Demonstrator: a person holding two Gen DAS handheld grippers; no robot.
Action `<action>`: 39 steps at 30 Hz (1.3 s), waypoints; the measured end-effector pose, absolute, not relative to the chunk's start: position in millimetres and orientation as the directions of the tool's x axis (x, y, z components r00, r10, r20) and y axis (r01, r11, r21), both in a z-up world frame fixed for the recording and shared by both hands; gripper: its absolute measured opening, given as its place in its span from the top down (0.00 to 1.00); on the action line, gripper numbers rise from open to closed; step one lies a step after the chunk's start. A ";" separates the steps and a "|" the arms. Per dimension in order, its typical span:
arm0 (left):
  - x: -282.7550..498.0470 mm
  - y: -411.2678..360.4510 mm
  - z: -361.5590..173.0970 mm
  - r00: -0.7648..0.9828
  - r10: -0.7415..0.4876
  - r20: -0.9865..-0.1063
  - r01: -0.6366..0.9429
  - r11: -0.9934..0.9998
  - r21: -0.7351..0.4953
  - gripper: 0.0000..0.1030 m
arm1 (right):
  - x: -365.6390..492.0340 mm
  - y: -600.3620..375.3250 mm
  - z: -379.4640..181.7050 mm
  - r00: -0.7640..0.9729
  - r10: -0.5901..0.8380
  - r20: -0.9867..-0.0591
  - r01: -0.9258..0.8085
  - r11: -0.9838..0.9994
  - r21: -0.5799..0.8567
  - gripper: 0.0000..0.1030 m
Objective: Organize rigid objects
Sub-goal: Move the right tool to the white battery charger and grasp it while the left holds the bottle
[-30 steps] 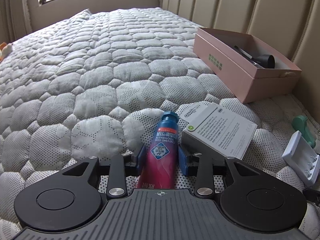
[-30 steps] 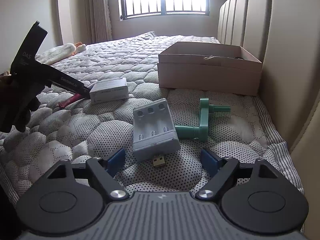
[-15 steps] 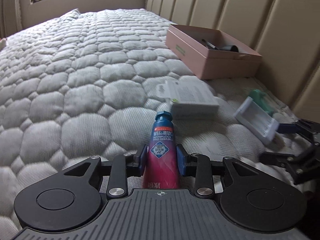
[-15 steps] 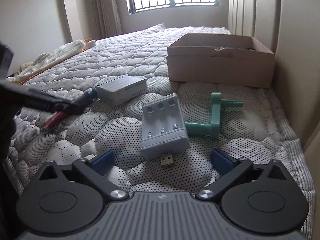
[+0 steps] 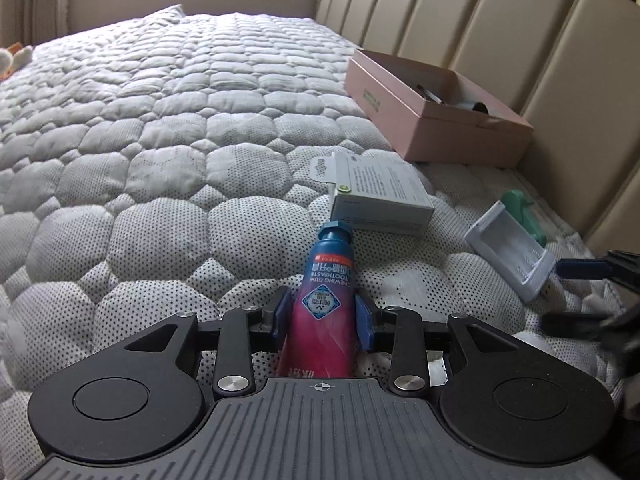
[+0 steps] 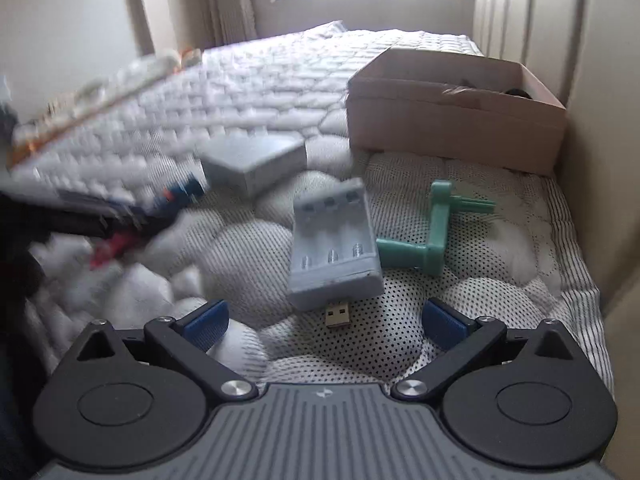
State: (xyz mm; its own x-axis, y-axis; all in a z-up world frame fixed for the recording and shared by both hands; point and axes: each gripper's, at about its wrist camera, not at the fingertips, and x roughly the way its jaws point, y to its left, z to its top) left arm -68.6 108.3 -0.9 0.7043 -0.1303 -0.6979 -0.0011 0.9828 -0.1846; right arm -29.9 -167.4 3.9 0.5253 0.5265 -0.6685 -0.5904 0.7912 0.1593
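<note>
Nearest, my left gripper (image 5: 323, 316) has its blue pads against both sides of the toothpaste tube (image 5: 326, 300); the jaws are easing apart a little, tube between them, cap end pointing away from me. Tube sits over the quilted mattress (image 5: 160, 200); whether it touches the fabric I cannot tell.

Just past the cap: white carton (image 5: 380, 196), lying flat, its near edge close to the cap. Open quilt to the left of it, wide and bare.

My right gripper (image 6: 325, 322) spread wide, nothing between the pads. The battery charger (image 6: 334, 244) lies flat just ahead of them, its USB plug (image 6: 338, 316) pointing back into the gap. Green crank handle (image 6: 434, 236) touching or nearly touching the charger's right edge. Narrow strip of mattress between crank and the padded headboard (image 6: 592, 160).

Farther: pink box (image 5: 436, 120), open top, set close along the headboard, dark items inside. Clear lane of quilt between carton and box.
</note>
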 end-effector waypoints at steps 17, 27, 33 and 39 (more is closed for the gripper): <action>-76.2 106.4 -5.5 0.741 -0.120 -0.660 -0.004 0.983 -0.183 0.64 | -39.3 -138.6 26.1 0.586 0.522 -0.620 -0.586 0.801 0.121 0.36; -79.1 107.6 -6.6 0.750 -0.122 -0.650 -0.008 0.981 -0.192 0.64 | 1.6 -132.2 8.6 0.540 0.494 -0.681 -0.405 0.862 0.304 0.36; -74.2 106.6 -2.7 0.728 -0.109 -0.676 -0.029 0.982 -0.189 0.63 | 4.4 -123.7 8.5 0.537 0.479 -0.694 -0.409 0.867 0.283 0.53; -74.3 102.7 -2.1 0.731 -0.088 -0.677 -0.034 0.986 -0.165 0.64 | -29.1 -129.3 28.4 0.594 0.460 -0.659 -0.481 0.861 0.167 0.54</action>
State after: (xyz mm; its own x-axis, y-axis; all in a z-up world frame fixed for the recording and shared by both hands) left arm -74.3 102.7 -2.1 0.7307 -0.0879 -0.6770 -0.0339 0.9858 -0.1646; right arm -29.1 -129.3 28.4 0.5944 0.4602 -0.6595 -0.4811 0.8606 0.1670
